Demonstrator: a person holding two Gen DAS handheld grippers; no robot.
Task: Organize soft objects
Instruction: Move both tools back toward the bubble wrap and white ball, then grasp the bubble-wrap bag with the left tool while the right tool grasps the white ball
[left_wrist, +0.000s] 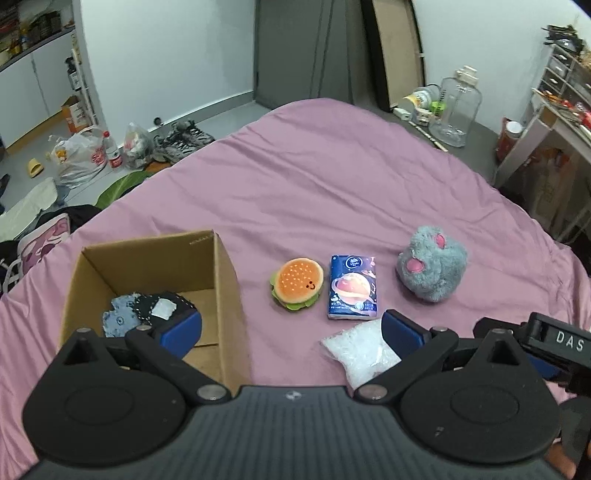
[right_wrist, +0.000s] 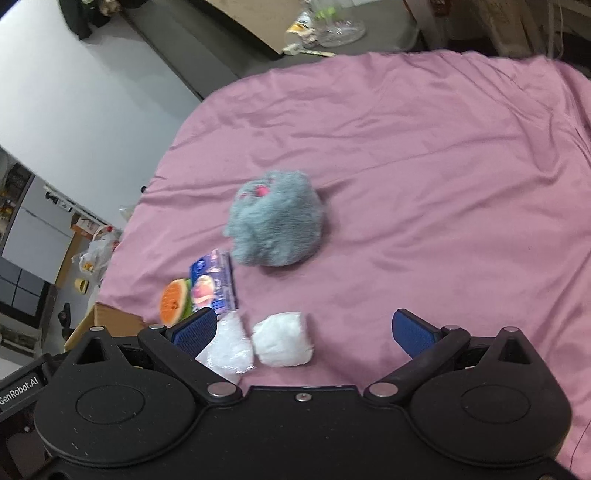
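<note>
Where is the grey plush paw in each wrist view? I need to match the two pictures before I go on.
Left wrist view: the grey plush paw lies right of centre on the pink sheet, pink pads facing the camera.
Right wrist view: the paw lies just left of centre, mostly its furry back showing.
Shared landmark: the blue tissue pack, between the paw and the burger plush.

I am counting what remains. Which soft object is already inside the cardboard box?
Only the blue-and-black patterned cloth lies in the cardboard box; every other soft object rests on the pink sheet.
</note>
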